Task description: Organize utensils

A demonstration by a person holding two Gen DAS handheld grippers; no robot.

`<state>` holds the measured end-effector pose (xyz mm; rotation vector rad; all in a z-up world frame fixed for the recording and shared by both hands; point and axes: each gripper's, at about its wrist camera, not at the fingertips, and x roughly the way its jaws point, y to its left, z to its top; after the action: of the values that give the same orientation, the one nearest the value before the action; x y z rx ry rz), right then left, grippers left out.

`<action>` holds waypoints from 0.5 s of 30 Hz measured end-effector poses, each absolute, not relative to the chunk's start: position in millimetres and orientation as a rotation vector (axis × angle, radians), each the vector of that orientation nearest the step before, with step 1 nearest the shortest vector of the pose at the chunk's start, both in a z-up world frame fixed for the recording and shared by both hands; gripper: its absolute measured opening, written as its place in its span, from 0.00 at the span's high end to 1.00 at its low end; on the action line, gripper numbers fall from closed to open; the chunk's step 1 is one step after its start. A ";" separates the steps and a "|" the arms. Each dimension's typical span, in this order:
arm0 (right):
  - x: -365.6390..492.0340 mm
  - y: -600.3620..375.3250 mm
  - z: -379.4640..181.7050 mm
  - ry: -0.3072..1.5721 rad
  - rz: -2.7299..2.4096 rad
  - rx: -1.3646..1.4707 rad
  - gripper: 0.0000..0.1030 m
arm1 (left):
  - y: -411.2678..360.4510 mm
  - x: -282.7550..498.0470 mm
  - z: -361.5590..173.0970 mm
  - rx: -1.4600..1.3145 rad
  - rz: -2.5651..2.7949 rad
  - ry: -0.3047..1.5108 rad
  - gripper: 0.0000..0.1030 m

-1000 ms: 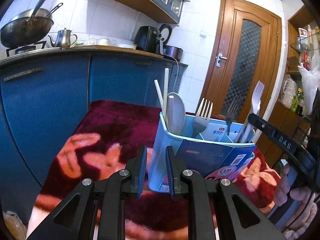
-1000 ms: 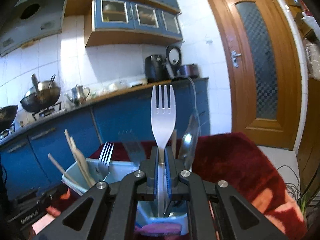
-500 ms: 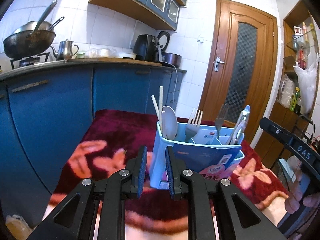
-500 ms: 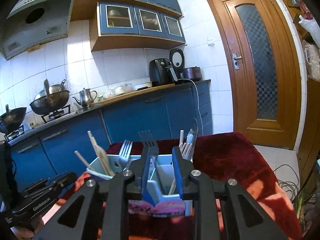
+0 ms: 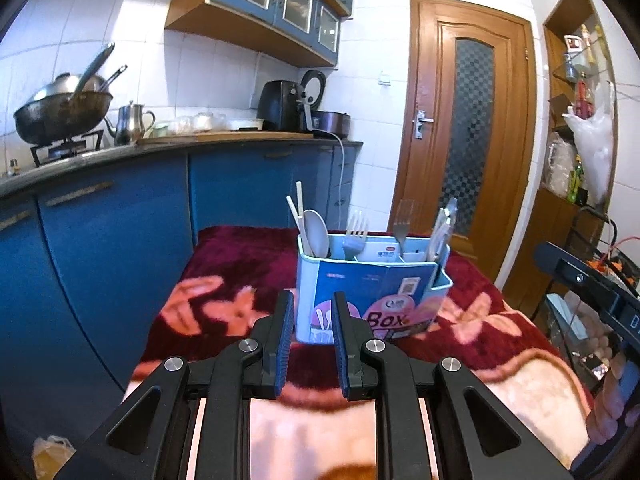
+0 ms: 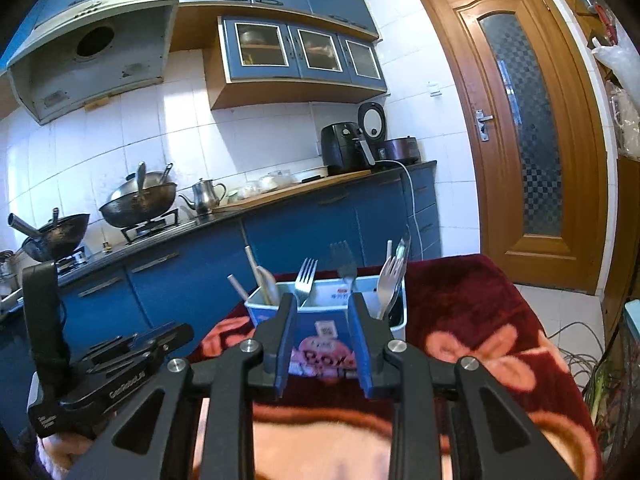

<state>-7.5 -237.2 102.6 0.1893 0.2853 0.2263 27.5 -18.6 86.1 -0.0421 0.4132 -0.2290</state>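
Right wrist view: right tongs [image 6: 323, 330], just opening, empty; utensil box [image 6: 326, 322] beyond them on blanketed worktop [image 6: 472, 320]. Left tongs [image 5: 312, 330] slightly parted, empty, short of box.

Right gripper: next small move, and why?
Probably draw back a little more and rest. The right gripper is open with nothing between its jaws, which have just been opening; the forks stand in the utensil caddy, none loose on the blanket.
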 end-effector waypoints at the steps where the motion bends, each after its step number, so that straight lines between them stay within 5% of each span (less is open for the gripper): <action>1: -12.1 -236.7 102.1 0.286 0.228 0.189 0.71 | -18.4 22.8 87.0 -0.039 -0.230 0.410 0.82; 6: -34.6 -234.0 93.9 0.298 0.237 0.196 0.67 | -15.7 2.7 85.5 -0.043 -0.232 0.400 0.80; 15: -56.6 -231.1 53.9 0.326 0.184 0.177 0.57 | -13.9 -10.1 49.8 -0.032 -0.180 0.424 0.61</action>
<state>-56.6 -231.1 53.9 0.1772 0.3265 0.1845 -10.1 -13.9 49.8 -0.0320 0.4241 -0.1798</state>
